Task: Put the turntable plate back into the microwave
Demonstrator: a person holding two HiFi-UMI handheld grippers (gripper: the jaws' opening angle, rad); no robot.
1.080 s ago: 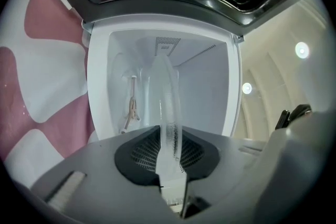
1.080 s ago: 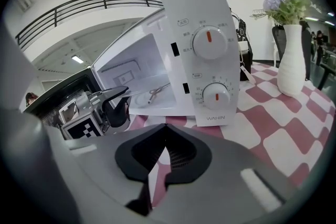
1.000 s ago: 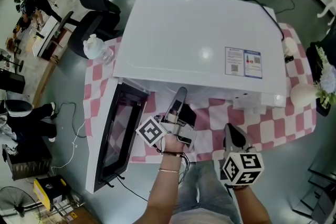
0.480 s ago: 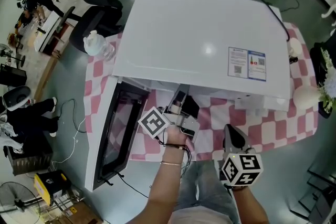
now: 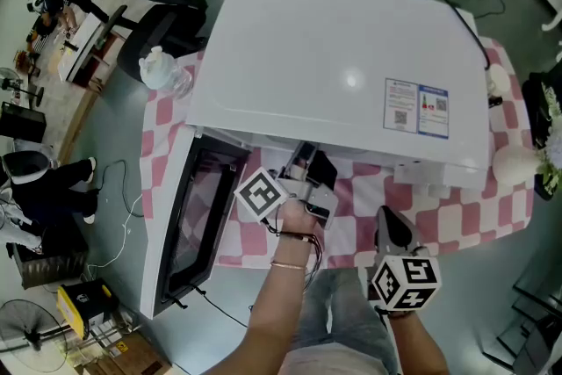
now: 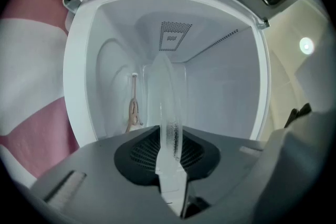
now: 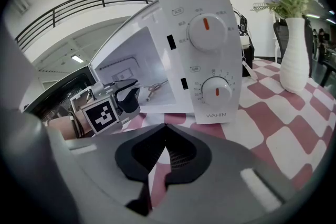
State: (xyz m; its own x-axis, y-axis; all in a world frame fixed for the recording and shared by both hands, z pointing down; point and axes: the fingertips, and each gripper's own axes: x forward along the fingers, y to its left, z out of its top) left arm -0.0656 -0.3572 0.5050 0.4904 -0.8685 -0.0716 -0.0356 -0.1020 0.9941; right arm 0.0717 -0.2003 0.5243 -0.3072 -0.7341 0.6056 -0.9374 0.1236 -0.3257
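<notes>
The white microwave (image 5: 342,70) stands on a pink-checked cloth with its door (image 5: 189,215) swung open to the left. My left gripper (image 5: 303,161) reaches level into the cavity mouth, shut on the clear glass turntable plate (image 6: 168,107), which shows edge-on between the pads. In the left gripper view the white cavity (image 6: 220,86) fills the frame, and a small brownish hub (image 6: 134,113) sits on its floor, at the left of this rolled view. My right gripper (image 5: 388,224) hangs shut and empty over the table's front edge. In the right gripper view it (image 7: 157,170) faces the control panel (image 7: 207,50).
A plastic water bottle (image 5: 160,73) stands at the table's back left. A white vase with flowers (image 7: 293,55) stands right of the microwave. The open door juts past the table's left front. Office chairs and desks are on the floor beyond.
My left gripper has moved a little further toward the cavity with the plate in it. The right gripper has stayed where it was.
</notes>
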